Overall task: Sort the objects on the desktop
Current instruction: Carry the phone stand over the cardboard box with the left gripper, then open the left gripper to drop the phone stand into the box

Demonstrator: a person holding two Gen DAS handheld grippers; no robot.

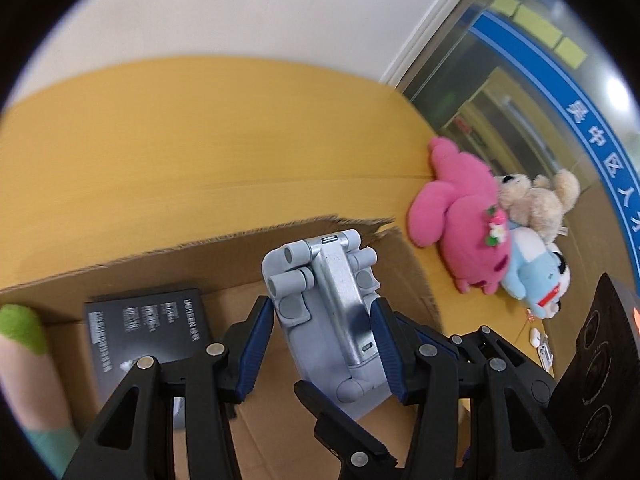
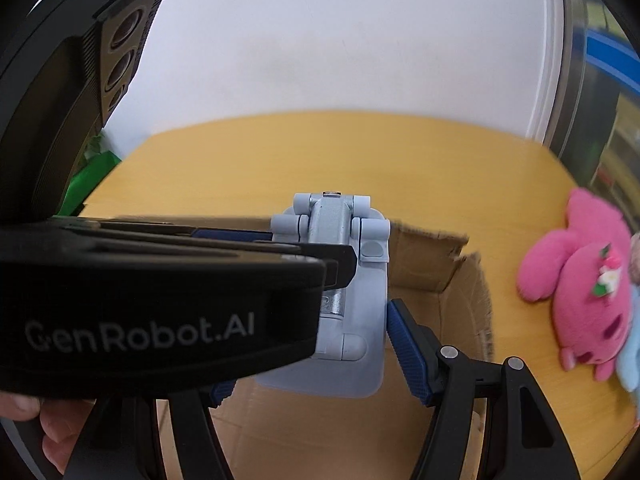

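A grey-blue folding phone stand [image 1: 328, 312] with a silver metal arm is held between the blue pads of my left gripper [image 1: 326, 344], above an open cardboard box [image 1: 404, 264]. In the right wrist view the same stand [image 2: 352, 300] sits between the fingers of my right gripper [image 2: 312, 360]. Its right pad [image 2: 408, 356] stands just off the stand's edge. Its left pad is mostly hidden behind the left gripper's black body [image 2: 160, 312], which crosses in front.
A black flat box [image 1: 148, 332] lies inside the cardboard box. A pink plush [image 1: 464, 224], a beige bear [image 1: 536, 200] and a blue plush [image 1: 532, 276] lie on the yellow table [image 1: 200, 140] at the right. A green plush [image 1: 20, 328] is at far left.
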